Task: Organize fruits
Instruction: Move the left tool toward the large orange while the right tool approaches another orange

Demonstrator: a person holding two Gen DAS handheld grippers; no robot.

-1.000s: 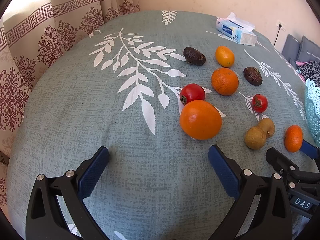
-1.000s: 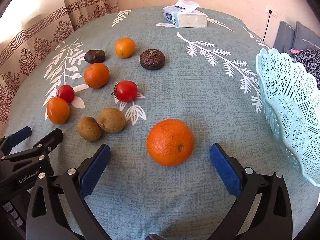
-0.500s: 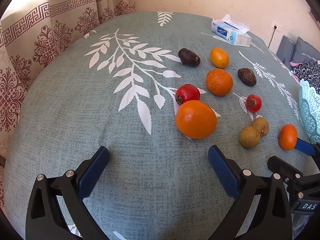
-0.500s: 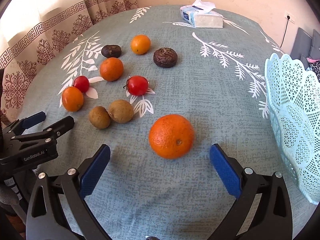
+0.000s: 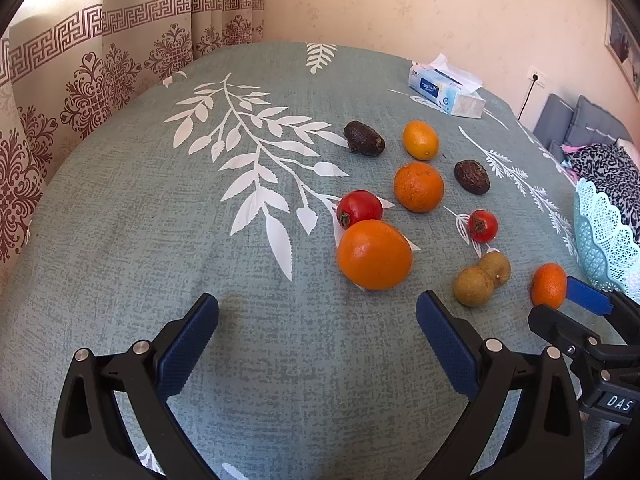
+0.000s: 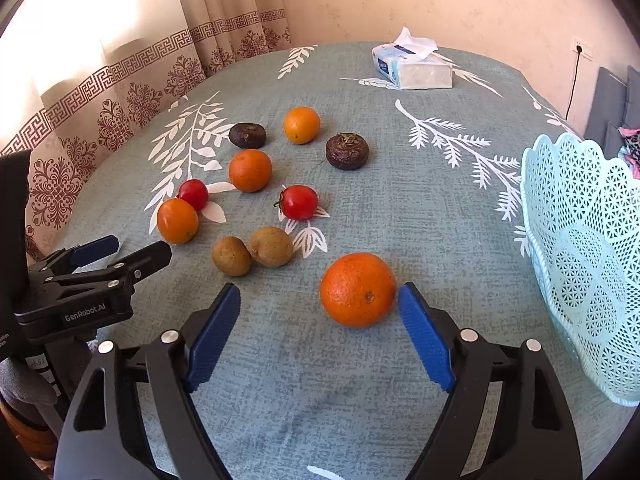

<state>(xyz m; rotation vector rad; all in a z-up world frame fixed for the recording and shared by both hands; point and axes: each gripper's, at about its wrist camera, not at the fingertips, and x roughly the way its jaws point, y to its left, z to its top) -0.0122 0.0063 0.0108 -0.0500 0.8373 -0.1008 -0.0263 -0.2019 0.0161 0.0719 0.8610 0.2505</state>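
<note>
Left wrist view: the left gripper [image 5: 317, 328] is held spread wide, a smooth orange fruit [image 5: 374, 254] lying just ahead of its right finger. In the right wrist view, the right gripper [image 6: 319, 328] is likewise parted, and a dimpled orange [image 6: 357, 289] is touched by its right fingertip [image 6: 416, 320]; a lattice basket [image 6: 588, 256] is seen further right.

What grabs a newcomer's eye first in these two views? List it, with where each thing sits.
The big orange stands out first: it sits nearest the right gripper, whose right blue pad is beside it, fingers spread open. To its right stands the pale blue lattice basket, with no fruit visible inside. Beyond, oranges, tomatoes and brown fruits lie scattered on the leaf-print tablecloth, and the left gripper is open over bare cloth.
</note>
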